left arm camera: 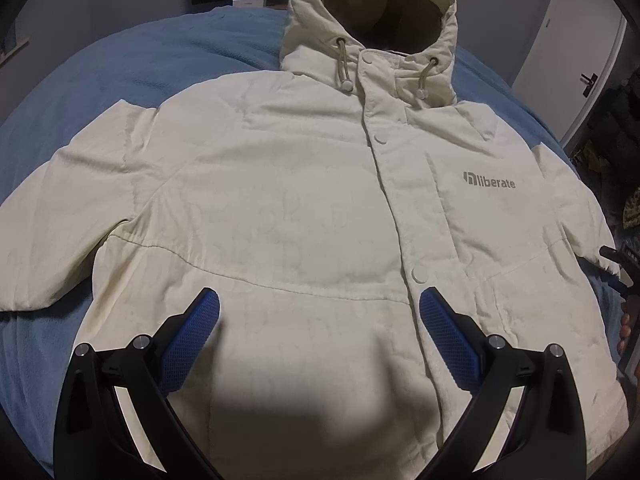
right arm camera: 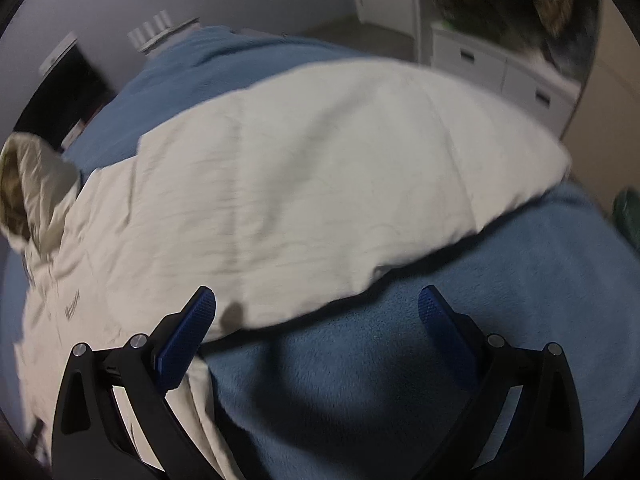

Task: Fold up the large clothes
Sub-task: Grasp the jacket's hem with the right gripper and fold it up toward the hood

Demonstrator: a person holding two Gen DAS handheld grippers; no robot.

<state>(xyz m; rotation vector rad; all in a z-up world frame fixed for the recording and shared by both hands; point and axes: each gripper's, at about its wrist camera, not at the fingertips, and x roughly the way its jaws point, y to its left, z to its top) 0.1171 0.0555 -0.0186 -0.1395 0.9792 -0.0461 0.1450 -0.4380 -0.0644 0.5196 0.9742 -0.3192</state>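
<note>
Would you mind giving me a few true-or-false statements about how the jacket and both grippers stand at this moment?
1. The jacket lies front side up on the blue blanket. True.
2. The left gripper is shut on the jacket's hem. False: its jaws stand wide apart above the lower front, holding nothing.
3. The hood is folded down over the chest. False: it extends past the collar, away from the body.
4. The right gripper is open beside the sleeve. True.
5. The front placket is closed, with snap buttons showing. True.
6. The chest logo reads "north". False: it reads "liberate".
</note>
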